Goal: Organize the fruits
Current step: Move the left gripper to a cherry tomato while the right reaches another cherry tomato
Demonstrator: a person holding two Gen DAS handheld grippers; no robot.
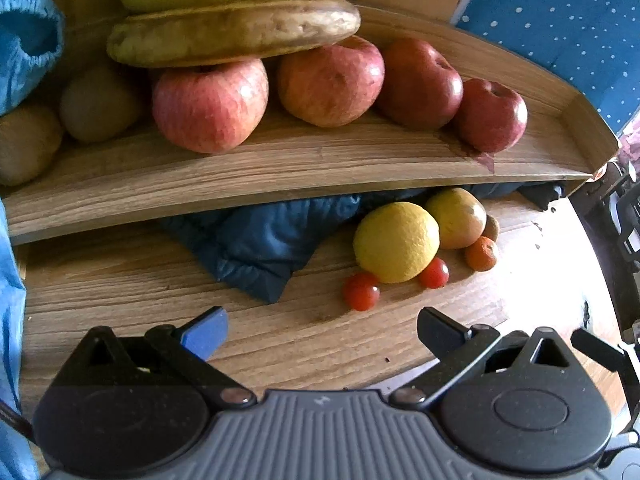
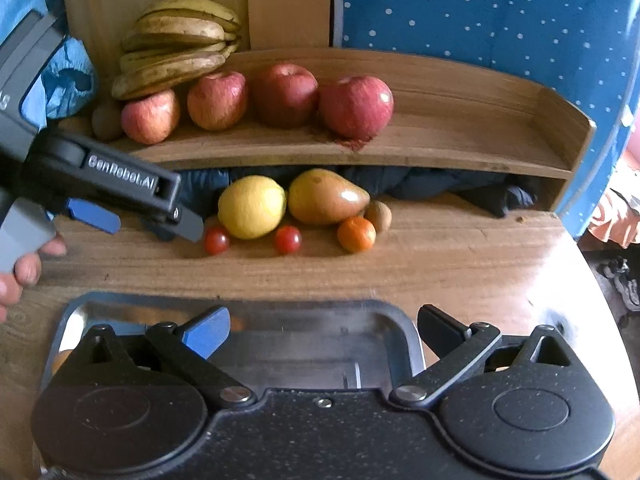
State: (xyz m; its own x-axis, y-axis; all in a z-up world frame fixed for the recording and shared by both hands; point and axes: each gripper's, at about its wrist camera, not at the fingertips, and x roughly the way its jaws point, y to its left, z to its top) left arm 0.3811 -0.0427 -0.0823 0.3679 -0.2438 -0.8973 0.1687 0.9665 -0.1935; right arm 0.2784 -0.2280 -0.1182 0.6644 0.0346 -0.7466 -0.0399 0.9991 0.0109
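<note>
lemon (image 1: 396,242): bright yellow, dimpled, flanked by two cherry tomatoes (image 1: 361,291)
metal tray (image 2: 394,320): only seen in right view
left gripper (image 1: 322,330): spread wide, nothing held
right gripper (image 2: 323,330): same, gaping and unloaded

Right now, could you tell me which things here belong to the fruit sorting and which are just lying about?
Job: lemon, mango, two cherry tomatoes, small orange, apples, bananas, kiwis, metal tray, left gripper.
Lying about: dark blue cloth, blue bag.

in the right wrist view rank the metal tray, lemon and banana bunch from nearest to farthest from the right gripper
1. metal tray, directly under the right gripper on the table
2. lemon, farther ahead at the shelf's foot, slightly left
3. banana bunch, farthest, up on the shelf at the back left
</note>
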